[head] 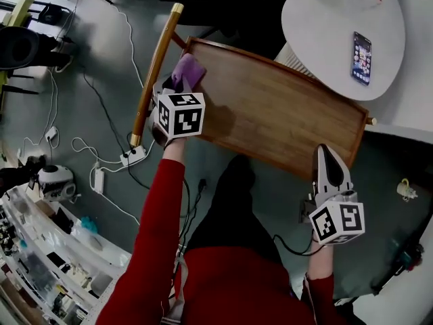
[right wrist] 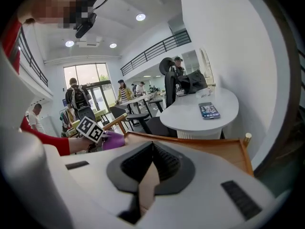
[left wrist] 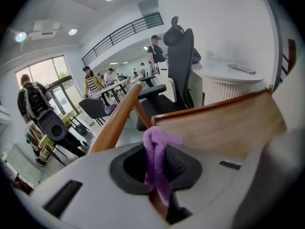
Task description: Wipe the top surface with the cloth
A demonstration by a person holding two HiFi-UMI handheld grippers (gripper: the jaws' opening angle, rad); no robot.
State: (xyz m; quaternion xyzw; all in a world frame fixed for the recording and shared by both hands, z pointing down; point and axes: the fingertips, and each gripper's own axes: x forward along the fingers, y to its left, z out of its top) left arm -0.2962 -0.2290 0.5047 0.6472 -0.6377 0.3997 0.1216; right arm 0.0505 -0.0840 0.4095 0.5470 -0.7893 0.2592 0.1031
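The wooden top point(head: 277, 107) is a rimmed tray-like surface lying slantwise in the head view. A purple cloth point(head: 188, 71) rests on its far left corner, and my left gripper point(head: 177, 85) is shut on it. In the left gripper view the cloth point(left wrist: 156, 151) hangs bunched between the closed jaws of that gripper point(left wrist: 153, 178), with the wooden top point(left wrist: 228, 128) beyond. My right gripper point(head: 327, 152) is shut and holds nothing, just off the near right edge of the top. From the right gripper point(right wrist: 150, 175) I see the wooden top point(right wrist: 224, 149) and the cloth point(right wrist: 113, 140).
A wooden handle bar point(head: 155, 66) with brass ends runs along the top's left side. A round white table point(head: 338, 32) with a phone point(head: 362, 57) stands at the far right. Cables and a power strip point(head: 132, 156) lie on the floor. An office chair point(left wrist: 178, 66) stands behind.
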